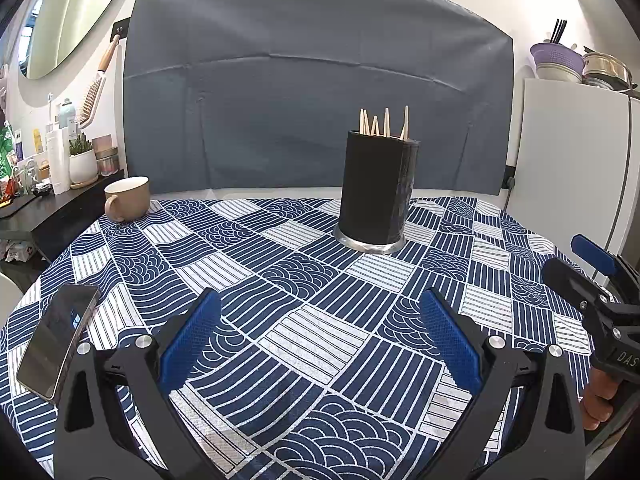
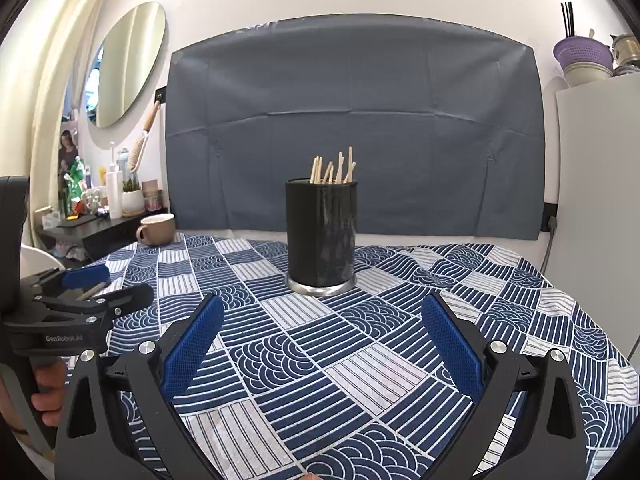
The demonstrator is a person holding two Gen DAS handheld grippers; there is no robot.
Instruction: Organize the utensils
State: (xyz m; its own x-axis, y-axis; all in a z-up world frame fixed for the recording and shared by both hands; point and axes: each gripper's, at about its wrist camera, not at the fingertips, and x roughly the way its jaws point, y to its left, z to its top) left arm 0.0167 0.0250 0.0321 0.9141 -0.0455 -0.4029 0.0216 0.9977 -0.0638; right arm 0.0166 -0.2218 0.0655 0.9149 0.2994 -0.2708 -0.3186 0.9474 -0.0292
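Both views are evenly and brightly lit by soft, diffuse light; only a faint shadow is cast around the base of the tall black cylindrical holder [image 1: 376, 188], ahead of the fingers. A pale reflection is carried by the oval wall mirror [image 2: 128, 64] at the far left, and a dull sheen by the dark glass phone [image 1: 56, 344] lying to the left of the left tool. Strong fisheye bending is seen: the grey cloth backdrop [image 1: 316, 80] is bowed, and the corners are blacked out. Focus is sharp centrally and softened towards the rim.
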